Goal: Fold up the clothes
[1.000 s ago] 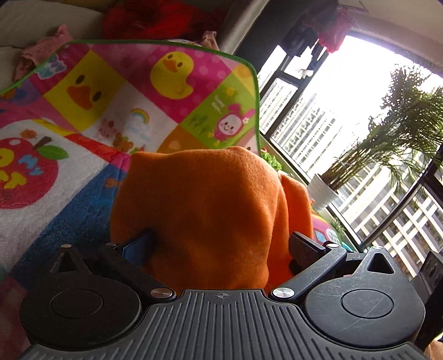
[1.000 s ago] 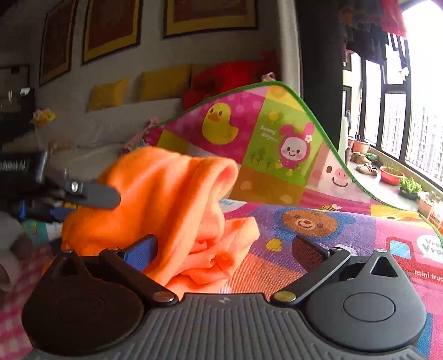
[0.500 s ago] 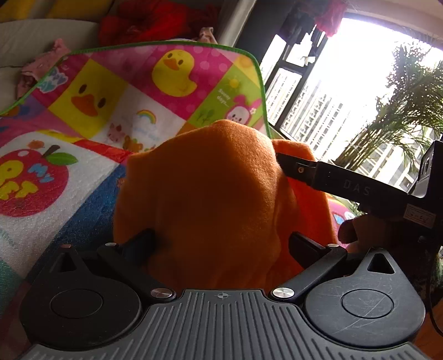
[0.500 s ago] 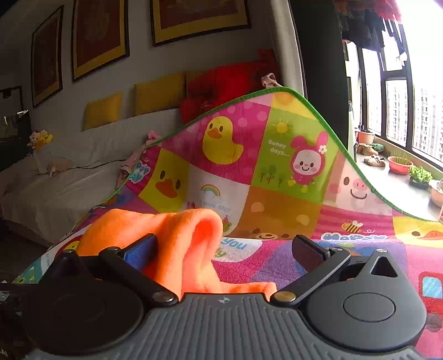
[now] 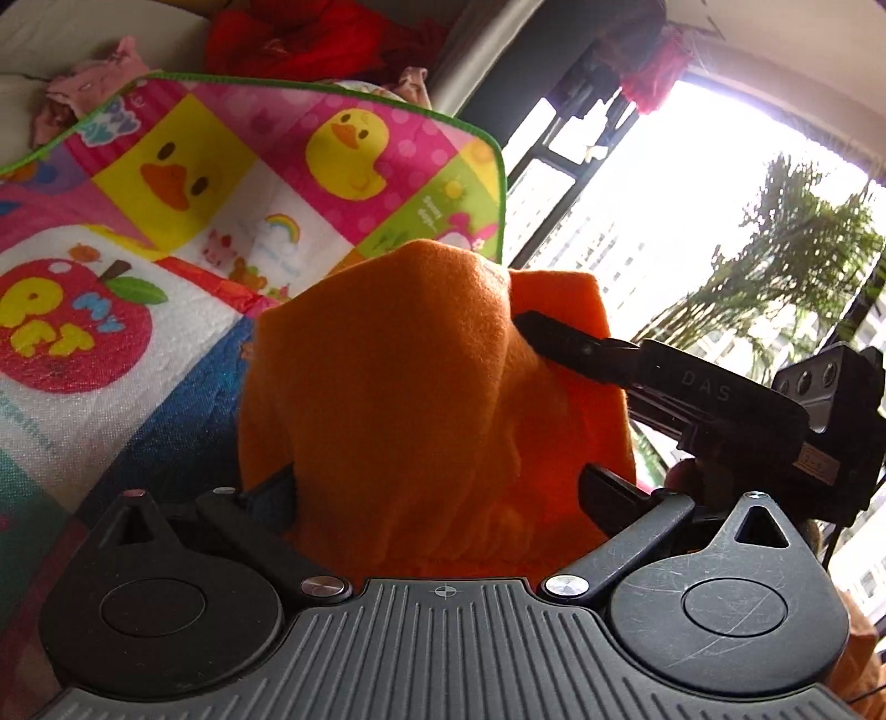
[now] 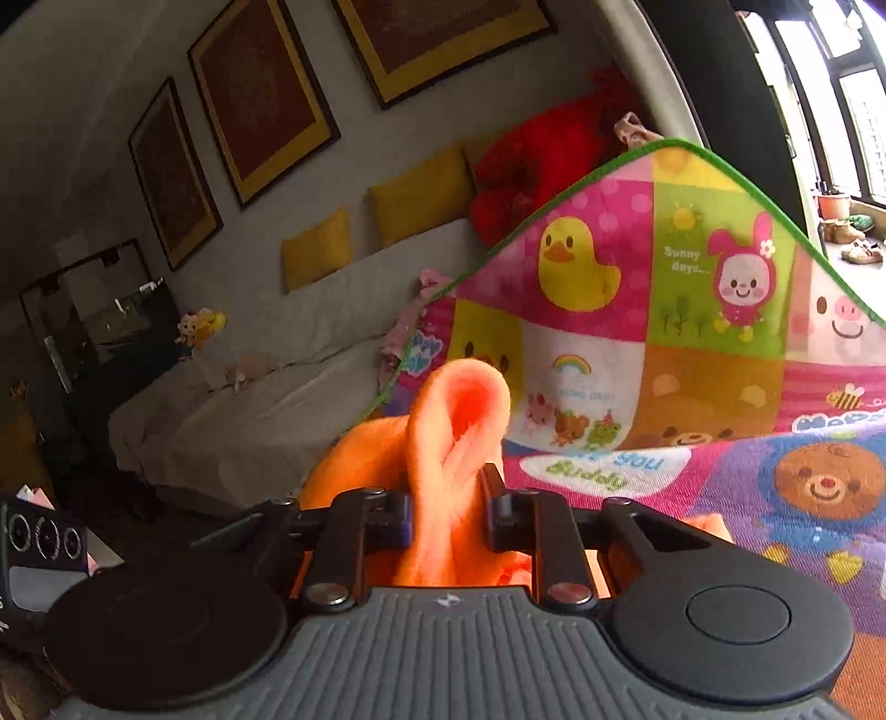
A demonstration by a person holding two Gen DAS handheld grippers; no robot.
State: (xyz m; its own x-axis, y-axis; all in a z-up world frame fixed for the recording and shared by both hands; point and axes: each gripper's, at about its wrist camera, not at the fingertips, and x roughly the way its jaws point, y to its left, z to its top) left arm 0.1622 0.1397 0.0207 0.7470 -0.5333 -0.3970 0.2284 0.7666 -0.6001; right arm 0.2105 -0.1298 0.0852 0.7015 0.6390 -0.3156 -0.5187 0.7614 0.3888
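An orange fleece garment (image 5: 398, 387) is bunched up above the colourful play mat (image 5: 111, 360). In the left wrist view it fills the gap between the two fingers of my left gripper (image 5: 437, 487), which stand wide open. My right gripper (image 5: 531, 324) reaches in from the right, its tip pressed into the upper fold. In the right wrist view my right gripper (image 6: 448, 512) is shut on a raised loop of the orange garment (image 6: 459, 421). The body of the left gripper (image 6: 44, 545) shows at the lower left there.
The play mat (image 6: 720, 476) curls up at its far, green-trimmed edge. Behind it are a white sofa (image 6: 277, 399) with yellow cushions, a red cloth pile (image 5: 310, 39) and a pink garment (image 5: 94, 83). A bright window (image 5: 692, 194) and a plant (image 5: 803, 249) stand to the right.
My right gripper came in from the right and went from open to shut on a fold of the orange garment. The left gripper stayed open with the cloth between its fingers.
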